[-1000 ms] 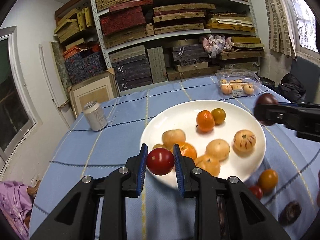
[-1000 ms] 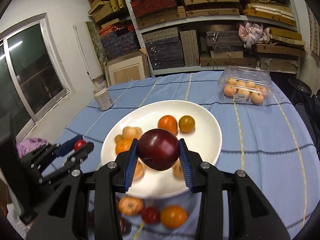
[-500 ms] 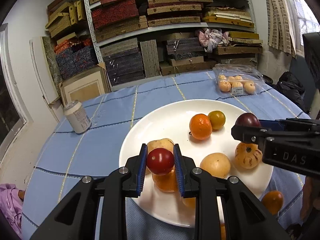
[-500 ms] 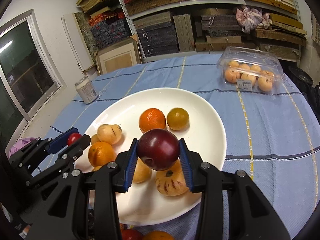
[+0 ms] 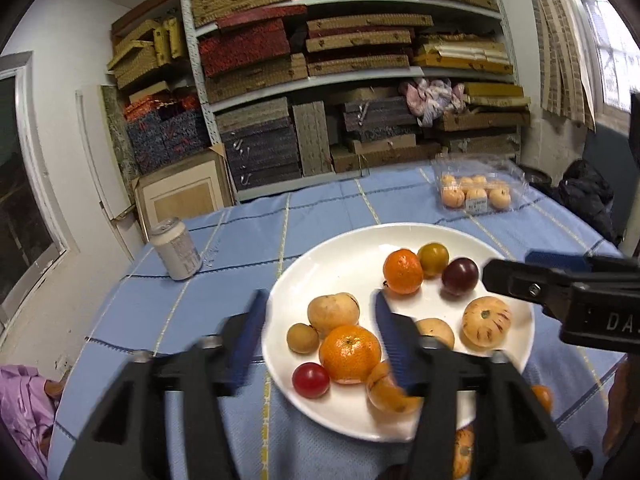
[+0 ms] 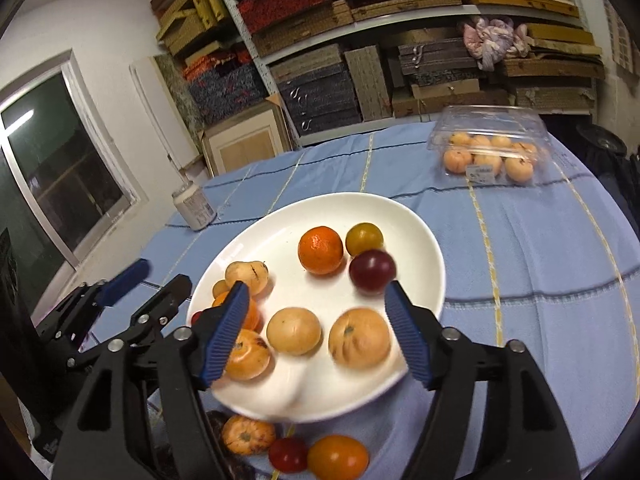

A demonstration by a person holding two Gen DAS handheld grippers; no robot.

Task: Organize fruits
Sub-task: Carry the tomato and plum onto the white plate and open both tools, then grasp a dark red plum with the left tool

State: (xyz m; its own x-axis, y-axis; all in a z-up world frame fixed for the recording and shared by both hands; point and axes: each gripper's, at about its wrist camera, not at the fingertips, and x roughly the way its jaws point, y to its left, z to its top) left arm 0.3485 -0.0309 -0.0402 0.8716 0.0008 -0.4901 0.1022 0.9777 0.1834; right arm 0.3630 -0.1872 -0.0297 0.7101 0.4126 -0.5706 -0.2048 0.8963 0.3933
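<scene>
A white plate sits on the blue tablecloth and holds several fruits. A small red tomato lies at the plate's near left edge, below my open, empty left gripper. A dark purple plum lies by an orange and a yellow-green fruit. My right gripper is open and empty above the plate's near half. The left gripper shows at the left of the right wrist view. Loose fruits lie on the cloth in front of the plate.
A drink can stands on the cloth left of the plate. A clear plastic box of orange fruits sits at the back right. Shelves of boxes stand behind the table.
Both grippers opened. The left one released the red tomato onto the plate's near left edge; the right one released the purple plum beside the orange. Both grippers pulled back slightly.
</scene>
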